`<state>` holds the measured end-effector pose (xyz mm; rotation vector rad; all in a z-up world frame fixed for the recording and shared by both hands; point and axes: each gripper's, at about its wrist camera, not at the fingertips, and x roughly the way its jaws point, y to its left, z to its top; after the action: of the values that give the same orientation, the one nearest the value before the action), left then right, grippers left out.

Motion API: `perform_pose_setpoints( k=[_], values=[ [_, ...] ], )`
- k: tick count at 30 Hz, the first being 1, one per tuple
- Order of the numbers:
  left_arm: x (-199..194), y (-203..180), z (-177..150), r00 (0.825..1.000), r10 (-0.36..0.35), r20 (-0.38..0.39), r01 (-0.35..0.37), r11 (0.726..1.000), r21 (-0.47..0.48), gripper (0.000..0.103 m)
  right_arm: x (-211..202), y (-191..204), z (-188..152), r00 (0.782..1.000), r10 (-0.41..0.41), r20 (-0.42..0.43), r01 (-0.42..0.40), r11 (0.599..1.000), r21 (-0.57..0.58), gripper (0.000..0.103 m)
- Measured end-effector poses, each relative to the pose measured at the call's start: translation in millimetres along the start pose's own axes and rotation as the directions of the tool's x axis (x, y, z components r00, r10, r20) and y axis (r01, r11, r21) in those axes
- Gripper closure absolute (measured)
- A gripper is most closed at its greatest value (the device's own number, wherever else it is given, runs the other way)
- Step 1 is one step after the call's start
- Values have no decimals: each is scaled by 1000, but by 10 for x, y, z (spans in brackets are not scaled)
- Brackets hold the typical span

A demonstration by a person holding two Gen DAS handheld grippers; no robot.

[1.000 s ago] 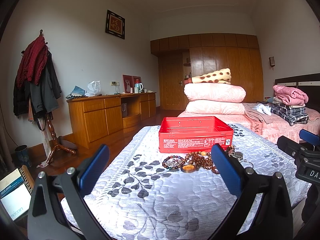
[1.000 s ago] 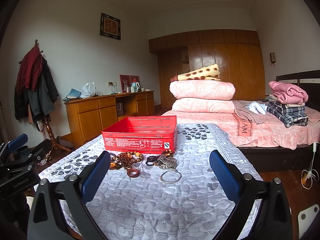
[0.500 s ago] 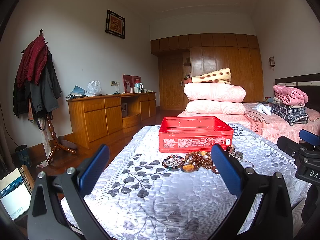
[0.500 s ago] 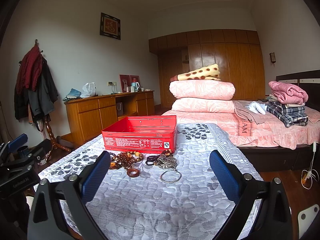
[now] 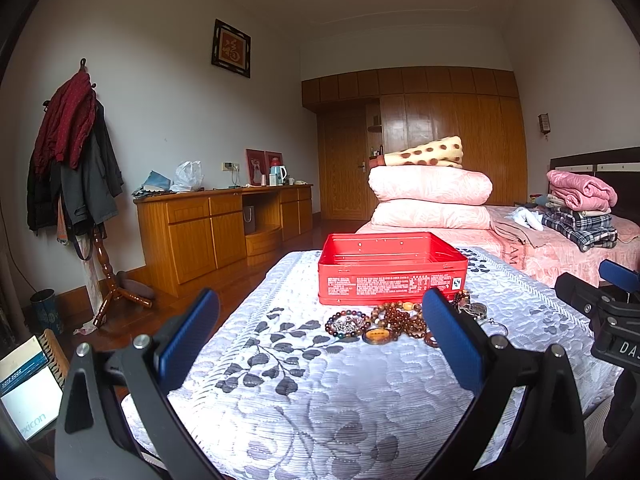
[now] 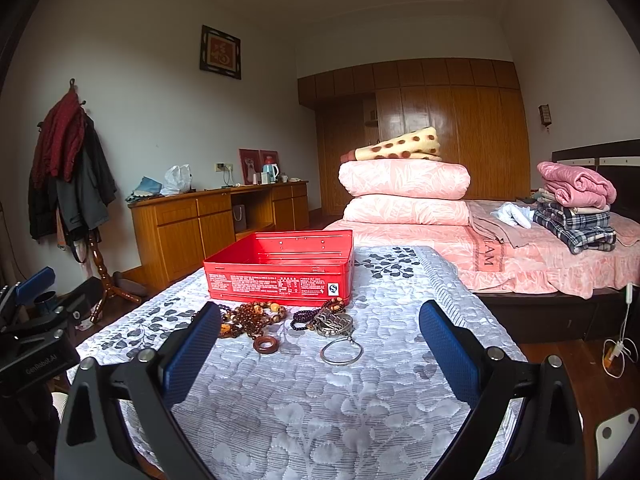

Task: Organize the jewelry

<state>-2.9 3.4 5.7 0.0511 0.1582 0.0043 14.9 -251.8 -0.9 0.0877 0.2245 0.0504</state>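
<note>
Red tin box [image 5: 392,270], lid off, white print on front wall, sits on quilted cover [image 5: 320,392] ahead of both claws. Jewelry just before it: multicolour bead bracelet [image 5: 347,323], brown bead strand [image 6: 252,316], dark bead string [image 6: 310,314], brown ring [image 6: 266,345], metal hoop [image 6: 341,350]. Left claw [image 5: 320,344] spread wide, empty, above cover. Right claw [image 6: 316,356] same: wide apart, holding nothing.

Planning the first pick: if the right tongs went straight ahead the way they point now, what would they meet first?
Probably the silver ring lying on the quilt, slightly ahead of the brown ring. The right tongs stand open and empty, and the red tin sits farther back. Depth is uncertain through the fisheye.
</note>
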Motion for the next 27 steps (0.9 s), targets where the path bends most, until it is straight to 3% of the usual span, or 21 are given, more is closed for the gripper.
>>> perform_pose_setpoints(
  k=[21,27],
  values=[
    [13,26,2,1000,3,2,-3,1000,-4,5,-27,32,-4,1000,3,14,-3,1000,-4,6],
    [75,107,-59,999,16,38,-15,1000,-18,5,34,47,-84,999,22,28,-22,1000,-2,6]
  ],
)
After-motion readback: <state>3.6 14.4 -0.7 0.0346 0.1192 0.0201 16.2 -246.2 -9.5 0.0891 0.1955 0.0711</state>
